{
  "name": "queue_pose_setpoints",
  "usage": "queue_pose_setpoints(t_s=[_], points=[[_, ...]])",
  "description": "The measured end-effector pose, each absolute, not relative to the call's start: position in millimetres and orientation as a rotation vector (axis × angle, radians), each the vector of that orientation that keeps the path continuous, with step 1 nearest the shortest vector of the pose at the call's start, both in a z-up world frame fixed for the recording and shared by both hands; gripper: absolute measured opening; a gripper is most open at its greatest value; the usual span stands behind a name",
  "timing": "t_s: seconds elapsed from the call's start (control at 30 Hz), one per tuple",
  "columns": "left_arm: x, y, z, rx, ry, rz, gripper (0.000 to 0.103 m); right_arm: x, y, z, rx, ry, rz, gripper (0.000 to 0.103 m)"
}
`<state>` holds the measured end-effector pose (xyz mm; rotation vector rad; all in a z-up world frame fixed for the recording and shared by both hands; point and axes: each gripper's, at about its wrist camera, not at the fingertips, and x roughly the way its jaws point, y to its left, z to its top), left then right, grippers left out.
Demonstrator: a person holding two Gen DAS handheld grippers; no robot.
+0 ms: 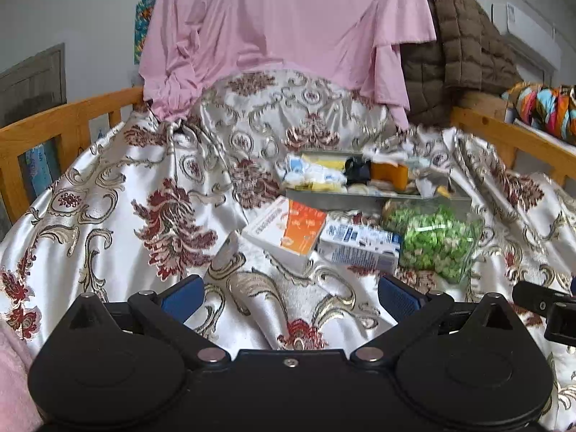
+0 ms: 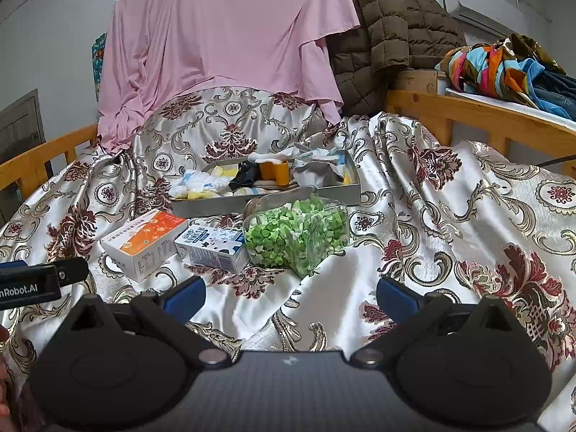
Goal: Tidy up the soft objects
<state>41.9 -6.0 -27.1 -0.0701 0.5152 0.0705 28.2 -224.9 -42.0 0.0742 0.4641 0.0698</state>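
A grey tray point(image 2: 273, 204) on the patterned satin bedcover holds several small soft items: white, yellow and blue pieces, a black one point(image 2: 246, 175) and an orange one point(image 2: 275, 172). The tray also shows in the left wrist view point(image 1: 360, 199). In front of it lie an orange-and-white box point(image 2: 144, 239), a blue-and-white carton point(image 2: 212, 246) and a clear jar of green pieces point(image 2: 297, 232). My left gripper point(image 1: 289, 297) is open and empty above the cover. My right gripper point(image 2: 289, 297) is open and empty, a little short of the jar.
A pink cloth point(image 2: 223, 39) and a brown quilted jacket point(image 2: 388, 32) hang at the back. Wooden bed rails point(image 2: 478, 115) run along both sides. Colourful fabrics point(image 2: 496, 68) lie on a shelf at the right. The cover point(image 2: 450, 216) is wrinkled.
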Motion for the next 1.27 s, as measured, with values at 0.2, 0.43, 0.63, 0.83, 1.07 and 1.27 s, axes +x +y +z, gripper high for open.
queue_pose_setpoints(t_s=[0.2,0.43,0.63,0.83,1.07,1.27], points=[[35.7,2.7,-25.4,-0.112,0.507,0.069,0.102,28.7,-225.1,-42.0,0.075,0.467,0.069,0.103],[35.5,-5.3,-24.4,-0.079,0.522,0.047,0.102,28.7,-226.0,-42.3,0.075,0.468,0.069,0.103],[34.9,-2.6,-23.5,-0.087,0.521,0.057,0.102,28.4,-226.4,-42.8,0.077,0.472,0.066,0.103],[34.6,-4.2,-23.0,-0.076,0.518,0.046,0.102,28.5,-226.0,-42.6,0.077,0.473,0.065,0.103],[35.5,-7.1,-22.2,-0.067,0.513,0.051,0.102,28.5,-225.7,-42.8,0.076,0.474,0.065,0.103],[35.6,-8.0,-20.1,-0.061,0.513,0.057,0.102,28.7,-225.7,-42.6,0.076,0.475,0.065,0.103]])
